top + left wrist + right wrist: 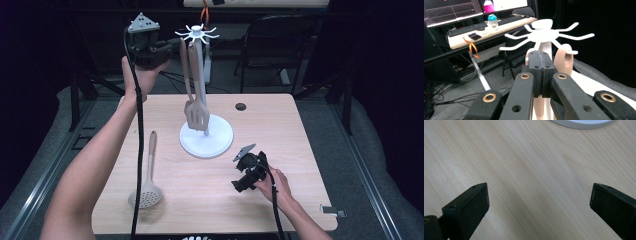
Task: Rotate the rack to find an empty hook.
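Black hand-held gripper [172,48], brass-ringed screws

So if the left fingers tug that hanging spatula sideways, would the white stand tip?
Probably not: the stand has a broad round base flat on the table. The spatula hangs freely from a hook, so it likely swings first.

Two utensils [192,80] are hung on one white stand [206,135]; one skimmer [146,192] is laid on one table [280,130].

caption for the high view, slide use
Left gripper raised at the white utensil stand, slotted spatula hanging.
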Demonstrator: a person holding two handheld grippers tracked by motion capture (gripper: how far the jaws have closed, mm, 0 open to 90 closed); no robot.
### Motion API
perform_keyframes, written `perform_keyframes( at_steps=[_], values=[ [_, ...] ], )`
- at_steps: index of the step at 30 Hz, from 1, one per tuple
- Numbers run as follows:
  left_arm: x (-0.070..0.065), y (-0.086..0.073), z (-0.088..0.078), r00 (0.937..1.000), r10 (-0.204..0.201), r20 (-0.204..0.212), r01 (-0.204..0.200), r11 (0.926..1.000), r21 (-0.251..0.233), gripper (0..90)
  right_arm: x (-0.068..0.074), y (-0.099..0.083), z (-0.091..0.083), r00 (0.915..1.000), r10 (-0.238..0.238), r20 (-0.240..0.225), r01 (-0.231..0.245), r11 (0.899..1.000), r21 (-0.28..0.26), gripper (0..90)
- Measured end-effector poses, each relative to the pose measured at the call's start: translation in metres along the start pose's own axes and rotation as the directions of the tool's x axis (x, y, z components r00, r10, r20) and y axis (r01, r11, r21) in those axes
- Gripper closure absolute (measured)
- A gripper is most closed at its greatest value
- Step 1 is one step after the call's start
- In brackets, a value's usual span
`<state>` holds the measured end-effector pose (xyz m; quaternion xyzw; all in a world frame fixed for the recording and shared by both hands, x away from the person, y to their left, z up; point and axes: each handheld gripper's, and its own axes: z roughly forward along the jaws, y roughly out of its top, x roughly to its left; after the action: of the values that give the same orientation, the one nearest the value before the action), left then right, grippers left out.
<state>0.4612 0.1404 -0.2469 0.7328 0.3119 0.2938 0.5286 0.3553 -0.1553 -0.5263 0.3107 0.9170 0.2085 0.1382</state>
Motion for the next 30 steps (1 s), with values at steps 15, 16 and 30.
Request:
perform_keyframes(
  at_steps=[15,16,30],
  values=[
    [0.012,0.002,0.010,0.9996,-0.009,-0.027,0.009,0.9998,0.018,90.0,0.000,0.000,0.001,0.9999,-0.007,-0.010,0.008,1.000,0.009,1.8],
    [0.013,0.002,0.011,0.9995,-0.008,-0.030,0.009,0.9998,0.018,90.0,0.000,0.000,0.001,1.0000,-0.004,-0.008,0.004,1.000,0.005,1.9],
    [0.002,-0.002,-0.013,1.0000,0.002,-0.001,-0.002,0.9993,-0.038,90.0,0.001,0.000,0.002,1.0000,0.009,-0.005,-0.009,1.000,-0.007,1.9]
  ],
)
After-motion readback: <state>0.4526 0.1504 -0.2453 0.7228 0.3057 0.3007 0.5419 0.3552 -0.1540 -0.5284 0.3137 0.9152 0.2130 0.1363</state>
